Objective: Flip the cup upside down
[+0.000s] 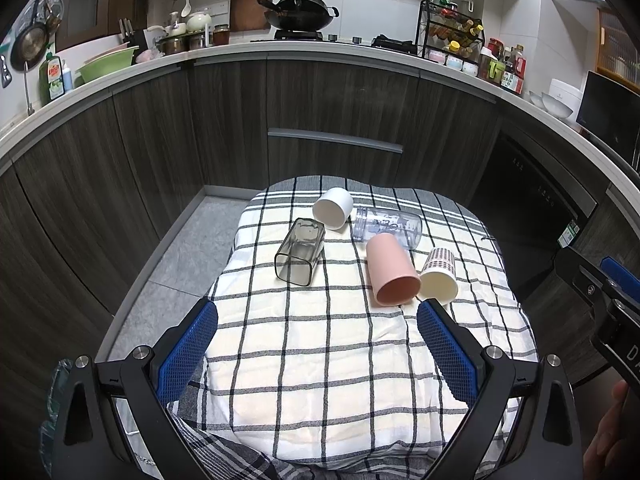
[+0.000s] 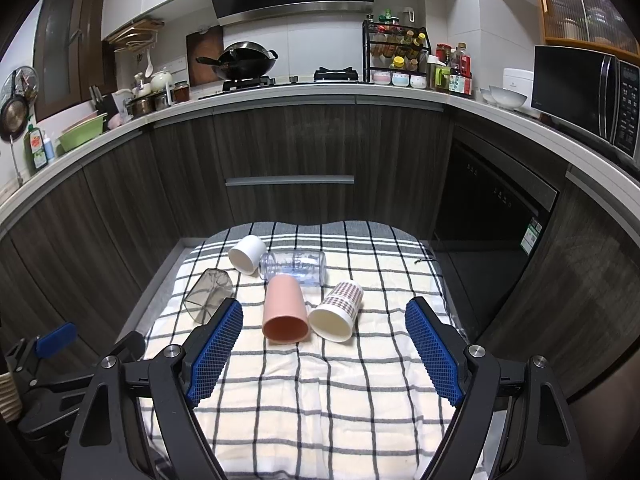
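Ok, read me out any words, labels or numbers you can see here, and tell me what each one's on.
"D": lone white letter on the right gripper body, rest cut off.
Clear bottle lying on the checked cloth: blue print, too blurred to read.
Green dish soap bottle: red label, unreadable.
Dishwasher sticker and sauce bottle labels: too small.
Cups: no text.

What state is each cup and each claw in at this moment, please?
Pink cup: on its side, mouth toward the camera.
Checked paper cup: on its side, beside the pink cup.
White cup: on its side.
Clear bottle: on its side, no cap visible.
Smoky square cup: on its side.
Left claw: open, holding nothing.
Right claw: open, holding nothing.
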